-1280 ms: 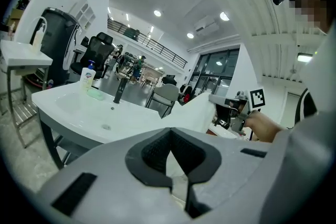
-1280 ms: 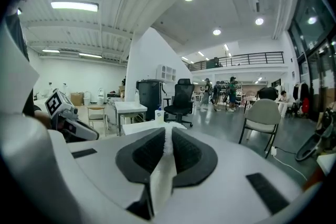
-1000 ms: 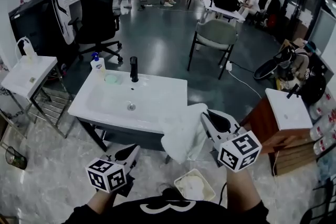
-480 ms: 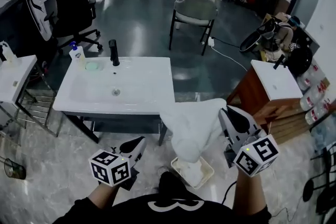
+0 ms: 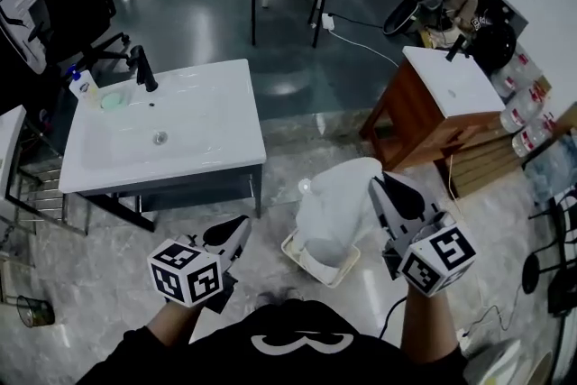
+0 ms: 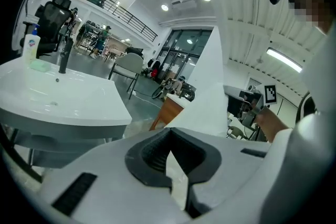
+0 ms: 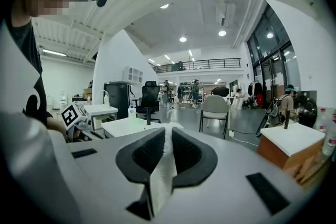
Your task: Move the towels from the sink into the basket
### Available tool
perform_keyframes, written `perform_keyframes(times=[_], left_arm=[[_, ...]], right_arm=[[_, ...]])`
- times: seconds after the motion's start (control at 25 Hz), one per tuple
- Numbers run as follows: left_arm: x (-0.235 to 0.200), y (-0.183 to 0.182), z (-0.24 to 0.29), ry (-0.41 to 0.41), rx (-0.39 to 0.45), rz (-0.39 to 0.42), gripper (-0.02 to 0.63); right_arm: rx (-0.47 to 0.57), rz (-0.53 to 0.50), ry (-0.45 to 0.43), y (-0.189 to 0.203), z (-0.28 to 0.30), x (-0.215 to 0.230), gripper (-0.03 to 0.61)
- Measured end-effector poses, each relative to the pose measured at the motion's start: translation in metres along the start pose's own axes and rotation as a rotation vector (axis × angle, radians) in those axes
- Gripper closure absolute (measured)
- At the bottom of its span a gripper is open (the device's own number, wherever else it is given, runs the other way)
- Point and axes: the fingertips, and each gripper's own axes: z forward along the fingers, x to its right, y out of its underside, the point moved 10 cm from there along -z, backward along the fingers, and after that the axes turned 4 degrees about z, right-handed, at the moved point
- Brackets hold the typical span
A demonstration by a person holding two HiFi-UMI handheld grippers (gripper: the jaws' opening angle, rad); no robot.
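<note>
- White and limp, is it? What is the cloth like?
- Yes, a soft white fabric towel (image 5: pixel 334 207), folded loosely and draped in smooth creases. The right gripper (image 5: pixel 377 187) pinches its upper edge; in that gripper's own view the fabric is squeezed flat between the ribbed dark pads.
- Which way does it run?
- Its long axis is close to upright, leaning a little, with the top at the jaws and the lower end down over the shallow cream rectangular basket (image 5: pixel 345 273) on the glossy pale stone floor (image 5: pixel 108 284). Something white already lies in the basket. Whether the hanging end touches it I cannot tell.
- And the other tong?
- The left gripper (image 5: pixel 236 234) has its tips pressed together, with no towel on it in the head view. It is low, in front of the glazed white rectangular sink (image 5: pixel 207 117).
- What has changed?
- A second ago the towel hung at the sink's front corner, beside the basket. Now it is directly above the basket, well clear of the sink, and the sink has slid to the left of the head view. The basin is bare in both pictures.
</note>
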Motion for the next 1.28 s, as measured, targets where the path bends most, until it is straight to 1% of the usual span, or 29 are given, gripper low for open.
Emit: perform_keyframes(times=[0.12, 0.28, 0.36, 0.48, 0.76, 1.0, 1.12, 1.28], left_arm=[[0.004, 0.002, 0.025, 0.012, -0.042, 0.006, 0.608], [0.017, 0.005, 0.056, 0.022, -0.087, 0.004, 0.607], [0.024, 0.007, 0.069, 0.019, -0.110, -0.001, 0.607], [0.031, 0.009, 0.086, 0.008, -0.138, -0.008, 0.608], [0.039, 0.034, 0.115, -0.054, -0.203, -0.027, 0.608], [0.040, 0.061, 0.142, -0.067, -0.199, -0.052, 0.607], [0.037, 0.073, 0.150, -0.078, -0.207, -0.054, 0.607], [0.025, 0.094, 0.155, -0.100, -0.225, -0.075, 0.608]], right_arm=[[-0.058, 0.003, 0.016, 0.028, -0.002, 0.019, 0.538], [-0.147, 0.090, 0.013, 0.072, -0.003, 0.050, 0.538], [-0.203, 0.115, 0.011, 0.095, -0.004, 0.062, 0.537], [-0.284, 0.153, -0.002, 0.131, -0.003, 0.078, 0.537], [-0.410, 0.281, -0.024, 0.219, 0.001, 0.109, 0.537], [-0.527, 0.322, 0.014, 0.299, 0.012, 0.129, 0.536], [-0.611, 0.320, 0.005, 0.341, 0.018, 0.136, 0.536], [-0.723, 0.321, -0.003, 0.397, 0.031, 0.140, 0.535]])
